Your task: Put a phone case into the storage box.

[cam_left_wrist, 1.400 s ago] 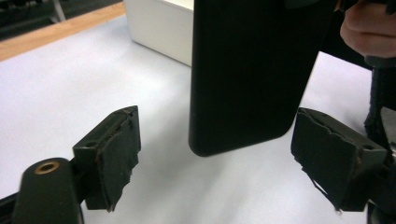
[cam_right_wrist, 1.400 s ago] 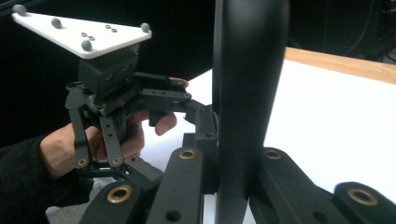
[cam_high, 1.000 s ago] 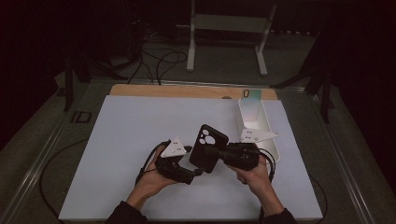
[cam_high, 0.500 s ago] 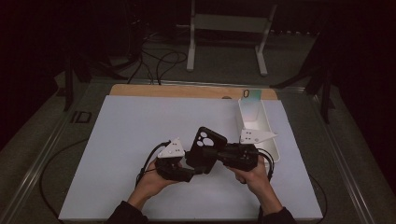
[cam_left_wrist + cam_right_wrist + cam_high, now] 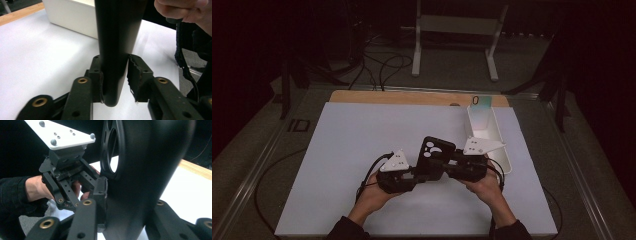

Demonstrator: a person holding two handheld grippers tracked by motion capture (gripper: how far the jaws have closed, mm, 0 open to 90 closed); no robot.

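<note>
The black phone case (image 5: 433, 156) stands between the two grippers, its long axis running up and away from both sets of fingers, camera cut-outs at the far end. The left gripper (image 5: 412, 175) has just been closing on its near edge: in the left gripper view the left pad (image 5: 98, 80) lies against the case (image 5: 117, 45), while the right pad (image 5: 133, 75) stands just off it with a thin gap, so the hold is not yet firm on both sides. The right gripper (image 5: 451, 167) has just been opening; in its own view the case (image 5: 150, 175) sits between the jaws, the left pad (image 5: 101, 192) touching it, and whether the far pad presses on it I cannot tell. Both hands are equally near, so this looks like a handover from right to left. The white bin (image 5: 501, 145) lies just beyond the right gripper, its visible part bare. The next move likely depends on the left pads seating fully before the right lets go.
</note>
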